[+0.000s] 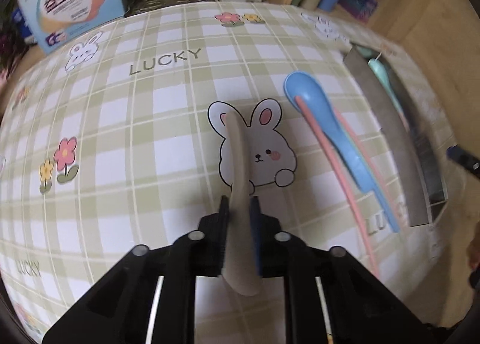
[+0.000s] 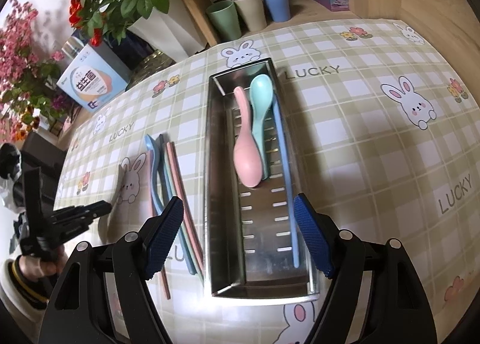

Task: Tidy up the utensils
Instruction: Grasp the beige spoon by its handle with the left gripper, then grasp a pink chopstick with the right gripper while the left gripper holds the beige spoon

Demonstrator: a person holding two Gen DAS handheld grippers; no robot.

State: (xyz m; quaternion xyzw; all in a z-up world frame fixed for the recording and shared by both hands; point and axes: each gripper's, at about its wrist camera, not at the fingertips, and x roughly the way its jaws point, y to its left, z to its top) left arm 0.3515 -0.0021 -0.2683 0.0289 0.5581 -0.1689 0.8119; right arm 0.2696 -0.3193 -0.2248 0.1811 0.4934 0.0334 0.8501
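Left gripper (image 1: 239, 203) is clamped on a beige spoon (image 1: 237, 158) pointing to 12 o'clock; the metal tray (image 2: 223, 194) sits off at 2 o'clock, lengthwise. Right gripper (image 2: 238, 233) hangs wide open and empty over it.

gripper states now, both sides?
Left gripper: closed on a beige plastic spoon.
Right gripper: open, holding nothing, above the metal utensil tray.

The left gripper (image 1: 239, 203) clamps a beige spoon (image 1: 238, 164) above a checked bunny-print tablecloth (image 1: 135, 122). To its right, a blue spoon (image 1: 324, 125) lies over pink chopsticks (image 1: 336, 161), beside a metal utensil tray (image 1: 387, 131) holding a mint spoon (image 1: 378, 69).
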